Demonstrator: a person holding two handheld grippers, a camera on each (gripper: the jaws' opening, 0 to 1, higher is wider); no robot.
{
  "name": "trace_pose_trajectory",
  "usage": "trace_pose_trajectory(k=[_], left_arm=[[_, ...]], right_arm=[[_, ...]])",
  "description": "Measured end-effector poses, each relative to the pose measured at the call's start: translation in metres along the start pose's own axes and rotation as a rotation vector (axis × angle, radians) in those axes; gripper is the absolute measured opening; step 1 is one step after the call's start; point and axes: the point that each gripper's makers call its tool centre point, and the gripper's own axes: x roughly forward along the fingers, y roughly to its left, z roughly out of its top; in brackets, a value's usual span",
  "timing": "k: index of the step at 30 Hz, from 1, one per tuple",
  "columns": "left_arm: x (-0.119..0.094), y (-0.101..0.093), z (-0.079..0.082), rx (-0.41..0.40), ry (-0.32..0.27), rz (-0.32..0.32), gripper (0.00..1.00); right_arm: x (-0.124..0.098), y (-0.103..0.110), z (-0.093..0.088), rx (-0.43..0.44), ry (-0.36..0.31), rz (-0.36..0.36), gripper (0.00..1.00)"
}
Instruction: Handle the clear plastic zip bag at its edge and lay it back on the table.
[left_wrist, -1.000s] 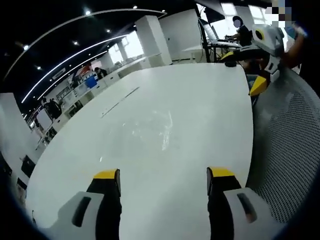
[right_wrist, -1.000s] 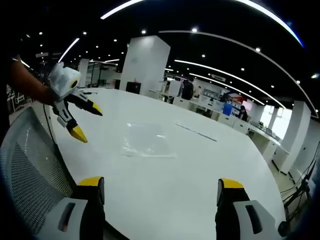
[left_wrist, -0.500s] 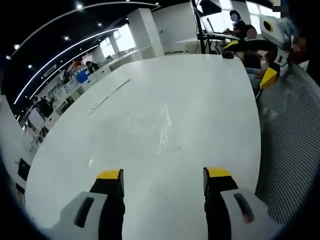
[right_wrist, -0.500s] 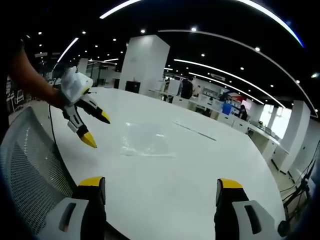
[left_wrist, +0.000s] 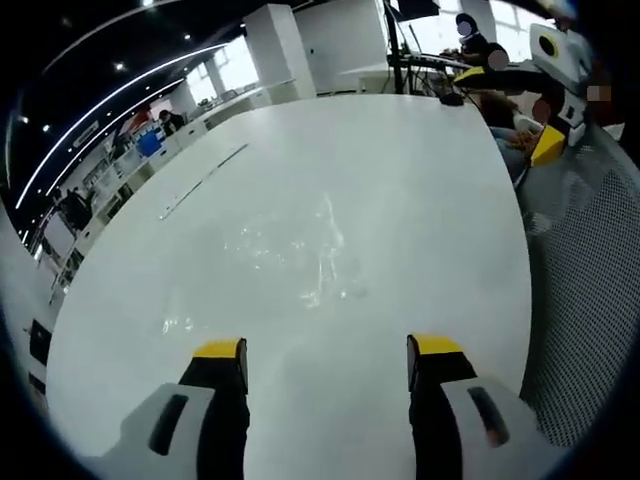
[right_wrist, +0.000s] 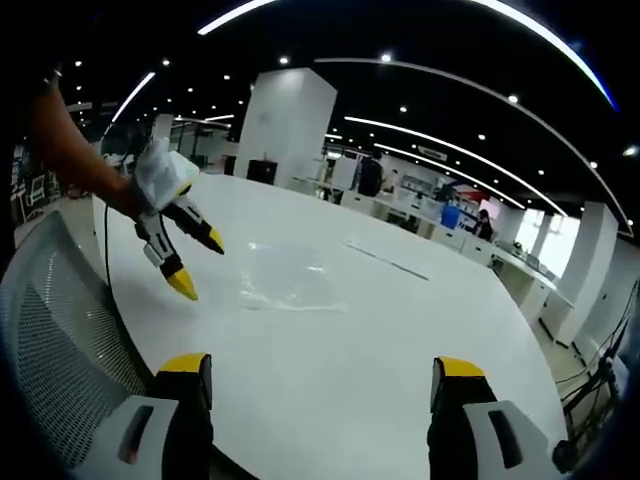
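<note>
Smooth, faintly glossy white table; clear, crinkled, shiny plastic zip bag; perforated grey mesh chair back; glossy yellow tips on left gripper.

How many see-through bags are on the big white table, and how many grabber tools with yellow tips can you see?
Clear plastic zip bag, flat on the white table: 1
Yellow-tipped two-jaw tools, both open and empty: 2, the left tool and the right tool
Total: 3
</note>
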Motion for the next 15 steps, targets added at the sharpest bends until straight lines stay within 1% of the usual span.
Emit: trace_pose_trajectory(k=[5, 9, 11, 15], left_arm=[[-0.0007, -0.0004, 0.0009, 0.007, 0.003, -0.008, 0.64], [0.0013, -0.0016, 0.0012, 0.013, 0.020, -0.021, 0.62], [-0.0006, -0.0035, 0.0051, 0.009, 0.020, -0.025, 0.62], [0.0033, -0.0053, 0.0061, 0.014, 0.029, -0.029, 0.59]], right_arm=[[0.0001, 0.0000, -0.0004, -0.002, 0.003, -0.001, 0.91], [-0.0001, -0.0010, 0.0000, -0.001, -0.001, -0.007, 0.91], [-0.0002, -0.0013, 0.0000, 0.000, 0.000, -0.009, 0.91], [-0.0001, 0.0005, -0.0010, 0.000, 0.005, 0.001, 0.90]])
